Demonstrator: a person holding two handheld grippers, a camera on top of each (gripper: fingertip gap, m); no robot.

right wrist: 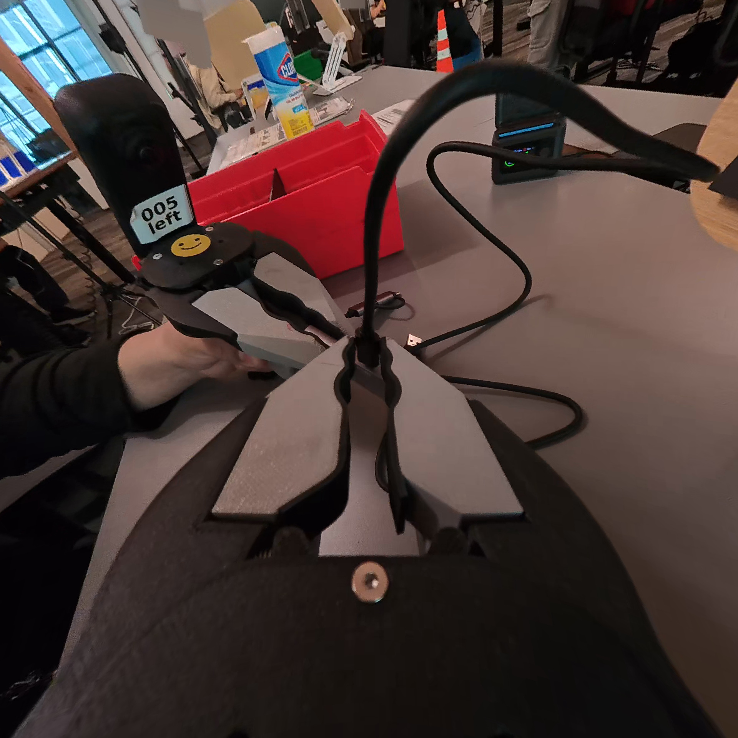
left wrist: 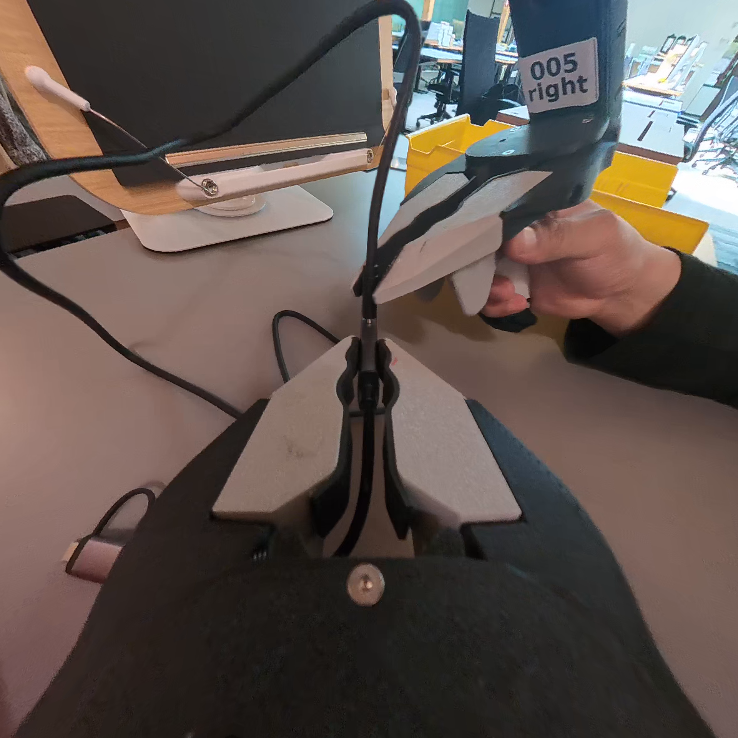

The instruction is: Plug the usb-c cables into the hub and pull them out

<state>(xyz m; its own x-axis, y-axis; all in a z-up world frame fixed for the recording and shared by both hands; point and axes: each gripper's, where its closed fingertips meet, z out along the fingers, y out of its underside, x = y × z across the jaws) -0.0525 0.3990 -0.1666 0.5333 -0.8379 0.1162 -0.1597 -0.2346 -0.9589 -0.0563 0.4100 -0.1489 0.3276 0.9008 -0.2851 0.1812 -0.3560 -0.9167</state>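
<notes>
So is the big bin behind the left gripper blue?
No, the bin standing on the table behind the left gripper is bright red.

Grey table (right wrist: pixel 599 319), open office w/ desks (left wrist: pixel 447 56), windows (right wrist: pixel 40 60), daylight

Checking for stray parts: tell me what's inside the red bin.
In the right wrist view the red bin shows an upright divider and red inner walls. No loose contents show, but the near wall hides the bottom of the front compartment.
</notes>
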